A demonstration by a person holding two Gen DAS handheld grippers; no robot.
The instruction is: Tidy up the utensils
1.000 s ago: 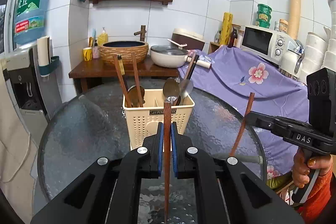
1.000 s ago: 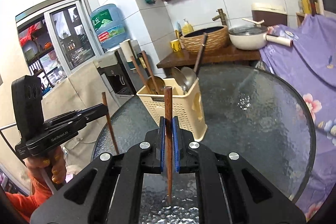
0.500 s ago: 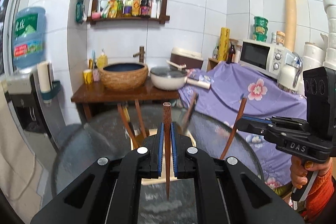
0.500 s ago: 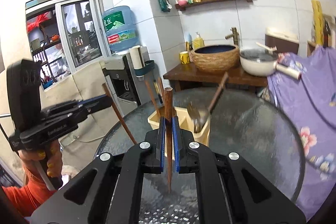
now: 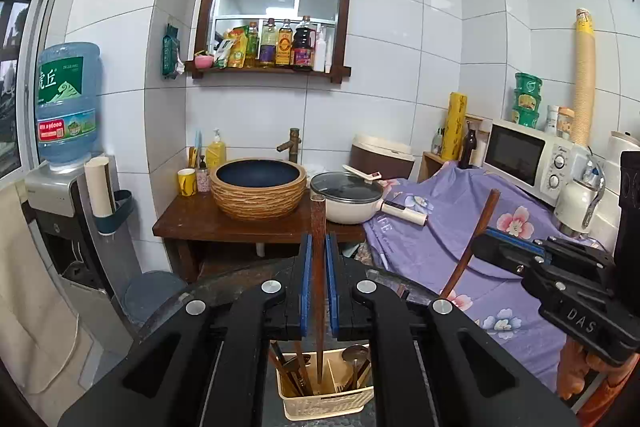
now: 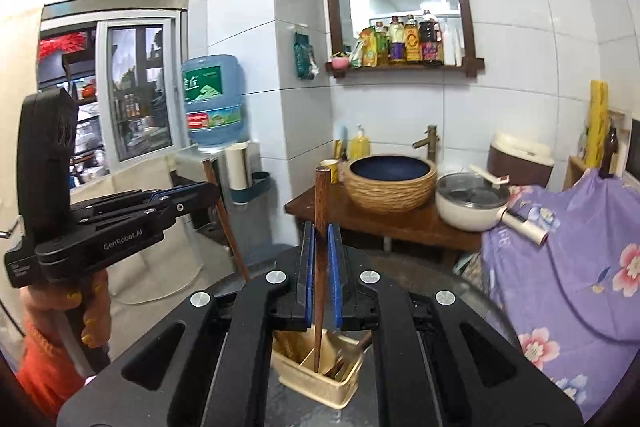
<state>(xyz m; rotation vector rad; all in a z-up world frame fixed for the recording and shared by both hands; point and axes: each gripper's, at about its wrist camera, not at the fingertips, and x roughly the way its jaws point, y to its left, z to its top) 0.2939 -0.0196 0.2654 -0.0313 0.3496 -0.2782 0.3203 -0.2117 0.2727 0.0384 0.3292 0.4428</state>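
Observation:
My left gripper [image 5: 318, 241] is shut on a brown wooden chopstick [image 5: 318, 307] that hangs upright, its tip over the cream utensil basket [image 5: 326, 401] below. The basket holds chopsticks on the left and spoons on the right. My right gripper [image 6: 321, 231] is shut on another brown chopstick [image 6: 319, 287], its tip over the same basket [image 6: 316, 383]. The right gripper [image 5: 500, 247] with its slanted chopstick shows at the right of the left wrist view. The left gripper [image 6: 200, 193] shows at the left of the right wrist view.
The basket stands on a round glass table [image 5: 224, 287]. Behind it are a wooden stand with a woven basin [image 5: 258, 187], a white pot [image 5: 348, 203], a purple floral cloth [image 5: 460, 227], a microwave [image 5: 528, 159] and a water dispenser [image 5: 64, 155].
Both grippers have risen and now stand above the basket, which has dropped from mid-frame to the bottom of both views. Each chopstick tip now points down at the basket.

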